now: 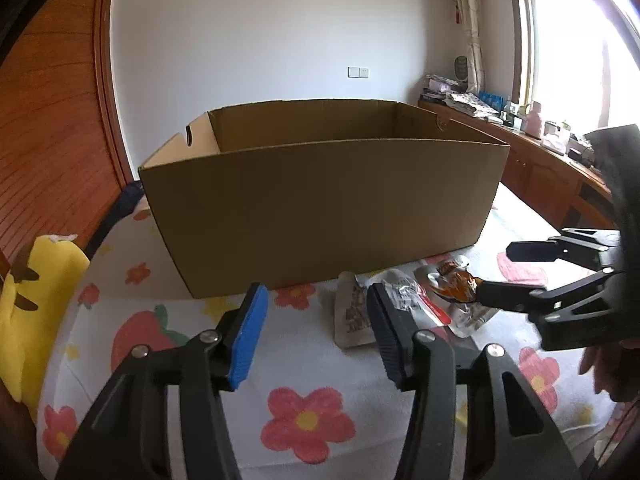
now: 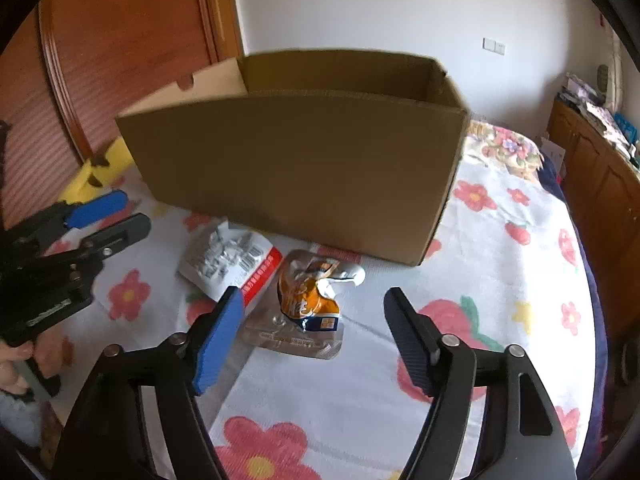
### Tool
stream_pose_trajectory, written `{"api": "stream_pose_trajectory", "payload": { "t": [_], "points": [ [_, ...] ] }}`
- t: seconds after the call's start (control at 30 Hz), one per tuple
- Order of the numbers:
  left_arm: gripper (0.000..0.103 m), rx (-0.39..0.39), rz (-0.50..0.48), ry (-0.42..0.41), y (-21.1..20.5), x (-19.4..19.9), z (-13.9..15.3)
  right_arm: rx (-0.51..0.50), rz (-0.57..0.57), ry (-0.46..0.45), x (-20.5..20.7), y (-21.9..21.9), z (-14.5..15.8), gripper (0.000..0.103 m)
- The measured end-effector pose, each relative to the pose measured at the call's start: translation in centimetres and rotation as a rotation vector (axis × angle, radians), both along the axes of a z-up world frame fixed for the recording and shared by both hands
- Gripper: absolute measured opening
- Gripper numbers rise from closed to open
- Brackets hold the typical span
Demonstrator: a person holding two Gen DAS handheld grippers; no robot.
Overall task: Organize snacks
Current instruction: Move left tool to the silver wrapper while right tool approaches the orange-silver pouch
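A: Brown cardboard, open at the top: cardboard box (image 2: 296, 168) parked at the far side of the flowered bedspread (image 2: 500, 240), near wall facing both grippers. Sensible as a drop-off, probably, with the mouth clear and the snacks right at its foot.

B: Snacks not yet in. Lying loose on the bedspread just in front of the box: white packet with a red strip (image 2: 228, 260) on the left, orange crumpled packet (image 2: 308, 288) to its right, resting on a clear flat pouch (image 2: 296, 336).

A: Right gripper (image 2: 316, 340)?

B: Hanging just above the orange packet, jaws spread wide, nothing pinched. Lined up for that one, at a guess.

A: And the left gripper (image 1: 316, 332)?

B: Jaws partly spread, empty too, near a pale pouch (image 1: 352, 320) by the left of the pile. Likely taking a separate packet, so no crossing.
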State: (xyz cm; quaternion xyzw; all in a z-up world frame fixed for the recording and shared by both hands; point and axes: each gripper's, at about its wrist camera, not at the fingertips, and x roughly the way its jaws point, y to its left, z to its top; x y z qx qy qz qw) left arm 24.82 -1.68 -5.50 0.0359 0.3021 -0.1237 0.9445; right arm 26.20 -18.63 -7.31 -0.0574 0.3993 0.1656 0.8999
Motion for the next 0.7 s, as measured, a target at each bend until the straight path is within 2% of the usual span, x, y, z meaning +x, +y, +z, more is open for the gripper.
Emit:
{"api": "stream_pose_trajectory", "payload": {
  "t": [0.1, 0.23, 0.7],
  "points": [
    [0.061, -0.007, -0.003, 0.002, 0.1, -0.2, -0.1, -0.015, -0.011, 0.02, 0.7, 0.2, -0.7, 0.08],
    [0.064, -0.018, 0.002, 0.001, 0.3, -0.4, -0.1, -0.013, -0.016, 0.043, 1.6, 0.4, -1.1, 0.08],
    [0.065, -0.037, 0.003, 0.013, 0.3, -0.6, -0.1, -0.071, -0.004, 0.101, 3.5, 2.1, -2.9, 0.078]
  ]
}}
